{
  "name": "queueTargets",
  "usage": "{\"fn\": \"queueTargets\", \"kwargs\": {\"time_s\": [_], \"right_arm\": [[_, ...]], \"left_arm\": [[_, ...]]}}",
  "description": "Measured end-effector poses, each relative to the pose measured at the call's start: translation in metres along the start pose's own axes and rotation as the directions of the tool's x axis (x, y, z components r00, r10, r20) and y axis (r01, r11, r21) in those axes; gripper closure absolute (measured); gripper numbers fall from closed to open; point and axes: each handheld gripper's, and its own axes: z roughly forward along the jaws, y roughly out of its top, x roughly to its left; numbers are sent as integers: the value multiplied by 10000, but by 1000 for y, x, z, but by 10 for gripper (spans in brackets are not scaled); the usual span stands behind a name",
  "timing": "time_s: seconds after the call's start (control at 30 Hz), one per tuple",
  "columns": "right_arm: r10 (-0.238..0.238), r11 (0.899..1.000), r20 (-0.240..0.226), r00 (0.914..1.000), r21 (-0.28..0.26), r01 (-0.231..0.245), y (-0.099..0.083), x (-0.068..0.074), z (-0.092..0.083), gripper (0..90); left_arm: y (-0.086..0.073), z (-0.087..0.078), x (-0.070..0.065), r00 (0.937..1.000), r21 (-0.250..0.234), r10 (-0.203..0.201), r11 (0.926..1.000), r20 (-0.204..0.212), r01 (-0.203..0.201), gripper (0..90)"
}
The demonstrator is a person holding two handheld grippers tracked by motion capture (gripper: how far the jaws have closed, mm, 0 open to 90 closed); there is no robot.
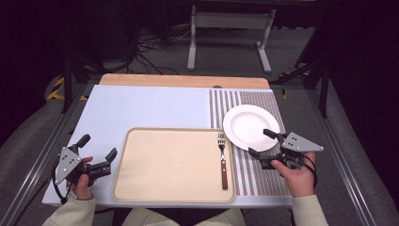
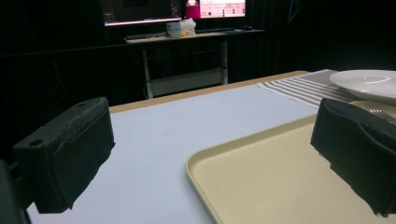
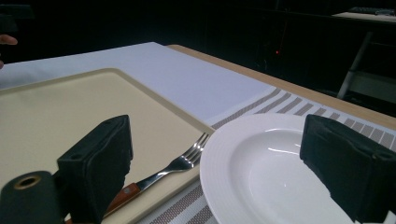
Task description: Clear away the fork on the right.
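Note:
A beige tray [image 1: 169, 165] lies at the front middle of the table, and a fork [image 1: 223, 162] with a brown handle rests along its right side. To the right, a white plate [image 1: 249, 126] sits on a striped placemat [image 1: 263, 174]. My left gripper [image 1: 98, 150] is open just left of the tray, nothing between its jaws. My right gripper [image 1: 261, 142] is open at the plate's near rim, jaws straddling that edge. In the right gripper view the plate [image 3: 271, 182] and fork [image 3: 182, 163] lie between the jaws. The tray corner [image 2: 261, 182] appears in the left gripper view.
A pale blue mat [image 1: 150, 106] covers the left and middle of the table, with a wooden edge [image 1: 183, 81] at the back. Beyond the table stand a desk frame [image 1: 230, 33] and floor cables [image 1: 150, 47].

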Motion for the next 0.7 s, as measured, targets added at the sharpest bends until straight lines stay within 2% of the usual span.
{"fn": "queueTargets", "kwargs": {"time_s": [0.2, 0.7], "right_arm": [[319, 9995, 204, 9993, -12, -319, -16, -5, -6, 87], [1103, 9922, 683, 9915, 500, -1139, -50, -9, -17, 80]], "left_arm": [[0, -1, 0, 10000, 50, 8, 10000, 18, -8, 0], [-1, -2, 2, 10000, 16, -70, 10000, -3, 70, 0]]}}
